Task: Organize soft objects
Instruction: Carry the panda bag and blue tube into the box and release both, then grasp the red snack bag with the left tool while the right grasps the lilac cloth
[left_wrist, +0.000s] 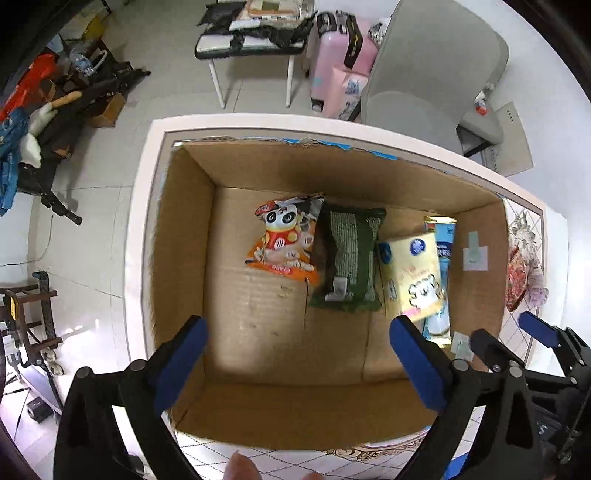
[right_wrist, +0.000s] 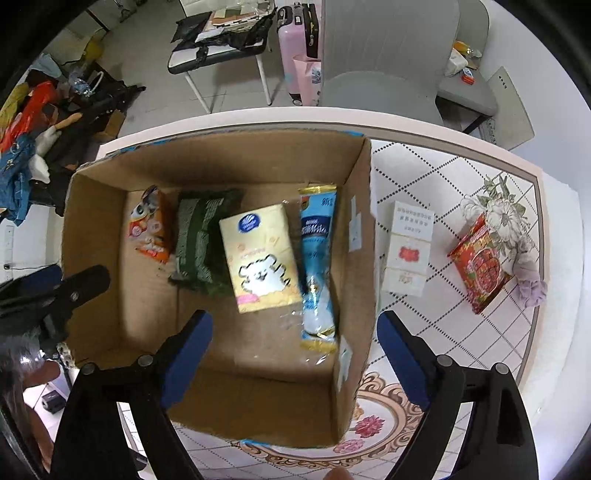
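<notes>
Patterned tablecloth on white table; grey chair, pink suitcase behind. Cardboard box holds orange snack bag, green pack, yellow tissue pack, blue packet. Left gripper and right gripper: jaws spread wide, empty, above box.

- One cardboard box.
- Four soft packs inside it: orange panda bag, green pack, yellow tissue pack, blue pack.
- Two packs outside, at the box's three o'clock: white pack, red packet.
</notes>
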